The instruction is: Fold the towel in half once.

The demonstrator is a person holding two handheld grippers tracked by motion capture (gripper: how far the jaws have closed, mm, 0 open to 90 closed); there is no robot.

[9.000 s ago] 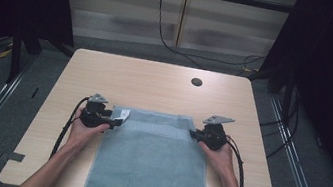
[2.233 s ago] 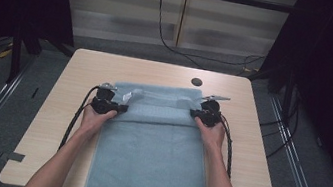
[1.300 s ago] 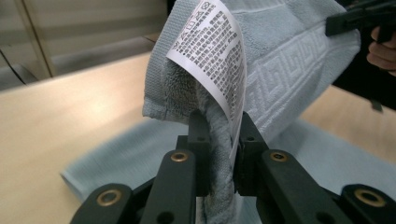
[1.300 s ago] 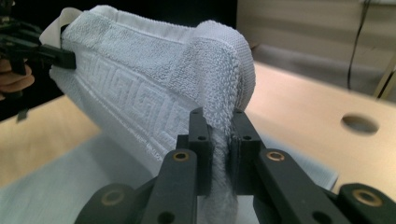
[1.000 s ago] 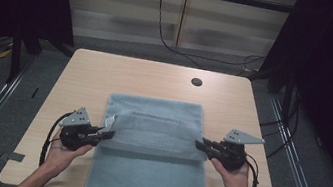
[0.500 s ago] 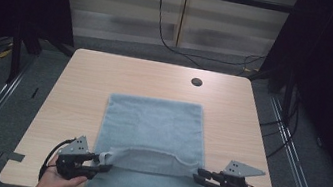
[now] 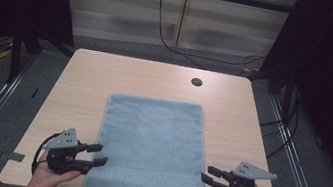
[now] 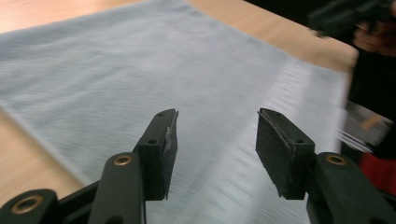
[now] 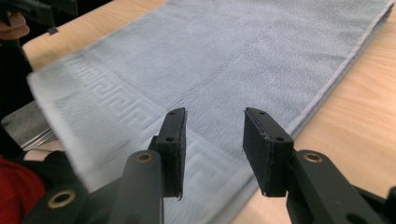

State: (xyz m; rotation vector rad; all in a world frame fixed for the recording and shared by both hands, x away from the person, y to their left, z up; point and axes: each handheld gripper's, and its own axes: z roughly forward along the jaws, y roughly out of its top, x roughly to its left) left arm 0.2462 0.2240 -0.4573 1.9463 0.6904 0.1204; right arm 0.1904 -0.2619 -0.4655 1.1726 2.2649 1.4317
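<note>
The towel (image 7: 150,149) lies flat on the table (image 7: 86,76), folded over on itself, its patterned near hem stretched between the two tongs. The left tongs (image 7: 96,154) and right tongs (image 7: 209,174) have just been opening and stand spread with nothing between them, one beside each near corner. That fold looks finished; I'd guess another remains.

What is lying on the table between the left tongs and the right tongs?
In the high view, the near end of the grey towel, with its patterned band, lies flat between the left tongs and the right tongs. Nothing else is there.
</note>
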